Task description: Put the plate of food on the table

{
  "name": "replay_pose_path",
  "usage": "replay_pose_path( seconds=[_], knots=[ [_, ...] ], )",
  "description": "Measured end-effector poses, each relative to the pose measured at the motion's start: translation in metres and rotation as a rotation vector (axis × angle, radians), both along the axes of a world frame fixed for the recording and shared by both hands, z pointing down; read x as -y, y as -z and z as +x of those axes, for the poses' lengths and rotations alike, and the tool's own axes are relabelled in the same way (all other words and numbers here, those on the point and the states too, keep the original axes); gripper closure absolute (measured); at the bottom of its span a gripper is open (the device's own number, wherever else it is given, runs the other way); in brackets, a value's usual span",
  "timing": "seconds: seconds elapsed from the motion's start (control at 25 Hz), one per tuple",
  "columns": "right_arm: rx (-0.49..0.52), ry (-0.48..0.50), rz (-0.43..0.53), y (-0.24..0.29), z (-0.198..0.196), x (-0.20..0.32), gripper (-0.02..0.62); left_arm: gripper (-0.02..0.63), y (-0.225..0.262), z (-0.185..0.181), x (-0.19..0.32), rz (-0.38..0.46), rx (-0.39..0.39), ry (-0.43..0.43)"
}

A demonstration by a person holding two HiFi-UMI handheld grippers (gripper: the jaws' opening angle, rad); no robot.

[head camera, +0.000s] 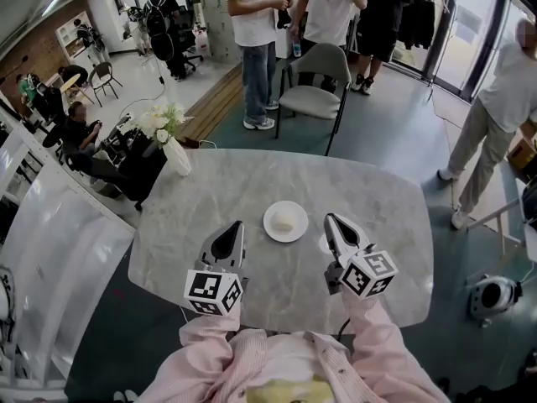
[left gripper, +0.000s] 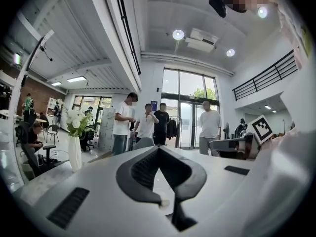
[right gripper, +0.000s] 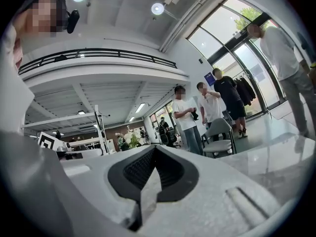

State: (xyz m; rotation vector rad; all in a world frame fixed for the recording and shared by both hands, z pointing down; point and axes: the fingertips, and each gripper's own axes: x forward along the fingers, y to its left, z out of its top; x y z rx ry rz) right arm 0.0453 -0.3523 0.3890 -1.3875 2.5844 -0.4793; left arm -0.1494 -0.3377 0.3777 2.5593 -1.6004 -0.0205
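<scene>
head view: your plate of food sits on the marble surface, between the left tongs and right tongs, touching neither. left gripper view: jaws pressed together, empty. right gripper view: jaws together too, nothing held.

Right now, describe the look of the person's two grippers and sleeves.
Both the left gripper and right gripper have light grey bodies tapering to pointed jaws with black ribbed inner pads. Each carries a white cube printed with black square markers. The sleeves are pale pink with fine stripes.
</scene>
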Motion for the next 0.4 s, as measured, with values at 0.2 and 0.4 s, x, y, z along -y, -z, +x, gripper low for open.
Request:
replay_pose_path(
  seconds=[0.2,0.4],
  knots=[
    [-0.015,-0.015,0.007,-0.0001,0.0044,-0.0022,0.591,0.614,-0.001,-0.0004,-0.0018,-0.002,0.002,0.008],
    [-0.022,-0.026,0.008,0.0034,0.0103,-0.0042,0.591,0.614,0.0009,-0.0007,-0.0042,-0.007,0.0,0.017]
  ],
)
